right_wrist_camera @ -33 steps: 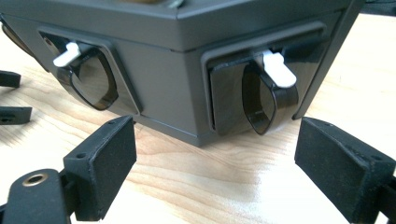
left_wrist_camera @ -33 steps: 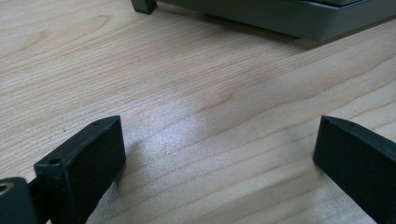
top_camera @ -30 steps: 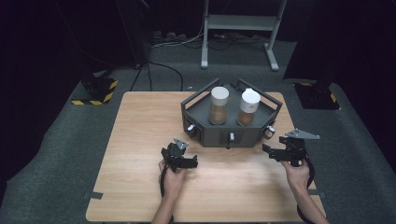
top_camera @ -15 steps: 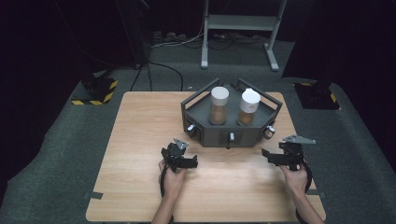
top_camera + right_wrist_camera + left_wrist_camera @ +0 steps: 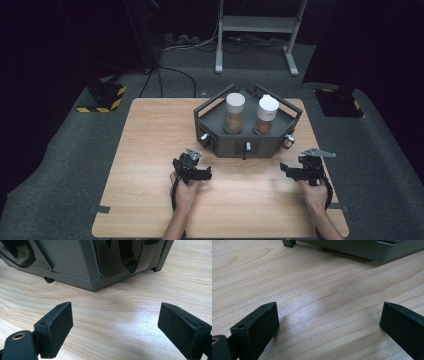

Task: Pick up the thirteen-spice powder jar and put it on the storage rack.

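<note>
Both grippers gape over bare wood, nothing held, the rack just ahead.

Left gripper (image 5: 329,322) and right gripper (image 5: 115,327) rest low on the table (image 5: 150,150), jaws wide apart. Beyond the right gripper the rack (image 5: 75,262) shows a corner and dark panes, its top cut off. The high view adds two jars (image 5: 234,113) standing in it. Dark floor and cables lie behind.

A pale wooden counter (image 5: 150,150) with long straight grain stands on dark grey floor (image 5: 60,165). A dark grey angular rack (image 5: 235,142) sits on its far middle part, resting on small feet. Two capped jars (image 5: 234,112) stand side by side in the rack.
</note>
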A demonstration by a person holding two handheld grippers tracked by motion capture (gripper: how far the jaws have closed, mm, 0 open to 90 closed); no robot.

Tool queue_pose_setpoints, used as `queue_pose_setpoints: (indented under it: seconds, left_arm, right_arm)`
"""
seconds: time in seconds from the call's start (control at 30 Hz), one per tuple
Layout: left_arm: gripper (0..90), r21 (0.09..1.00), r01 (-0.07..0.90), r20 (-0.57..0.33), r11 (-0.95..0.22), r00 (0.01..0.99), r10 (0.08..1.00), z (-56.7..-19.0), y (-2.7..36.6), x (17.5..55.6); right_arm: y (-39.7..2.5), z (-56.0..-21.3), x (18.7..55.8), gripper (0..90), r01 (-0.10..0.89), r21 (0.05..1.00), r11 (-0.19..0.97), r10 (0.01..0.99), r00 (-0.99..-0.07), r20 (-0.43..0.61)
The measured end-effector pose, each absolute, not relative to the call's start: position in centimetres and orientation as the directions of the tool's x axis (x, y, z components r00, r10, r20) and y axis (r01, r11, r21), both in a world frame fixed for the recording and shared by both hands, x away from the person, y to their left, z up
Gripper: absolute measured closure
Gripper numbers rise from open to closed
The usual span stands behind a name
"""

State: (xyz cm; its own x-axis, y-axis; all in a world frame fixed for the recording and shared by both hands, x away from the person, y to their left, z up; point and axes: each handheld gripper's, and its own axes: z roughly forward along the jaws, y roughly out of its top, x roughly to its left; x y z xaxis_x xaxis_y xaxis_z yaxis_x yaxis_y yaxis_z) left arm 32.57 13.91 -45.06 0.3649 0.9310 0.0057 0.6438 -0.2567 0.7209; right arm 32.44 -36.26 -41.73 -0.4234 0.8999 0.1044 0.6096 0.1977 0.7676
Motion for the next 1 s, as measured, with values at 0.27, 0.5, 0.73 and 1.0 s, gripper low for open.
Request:
queue_pose_setpoints:
  seconds: [0.27,0.5,0.73,1.0]
  left_arm:
    - [2.3,0.721,0.644,0.006,-0.257,0.365,0.931,-45.1,13.9,32.6]
    - [2.3,0.721,0.644,0.006,-0.257,0.365,0.931,-45.1,13.9,32.6]
    - [2.3,0.721,0.644,0.006,-0.257,0.365,0.931,-45.1,13.9,32.6]
    - [2.3,0.721,0.644,0.006,-0.257,0.365,0.931,-45.1,13.9,32.6]
  right_arm:
    - [-36.0,-42.3,32.4,12.2,0.617,0.761,0.201,0.904,-0.417,0.099]
    - [-35.7,-42.9,32.4,12.2,0.626,0.751,0.211,0.905,-0.415,0.091]
    - [-35.3,-43.4,32.4,12.1,0.632,0.743,0.22,0.907,-0.412,0.082]
    - [-34.8,-44.2,32.3,12.1,0.636,0.735,0.235,0.911,-0.408,0.062]
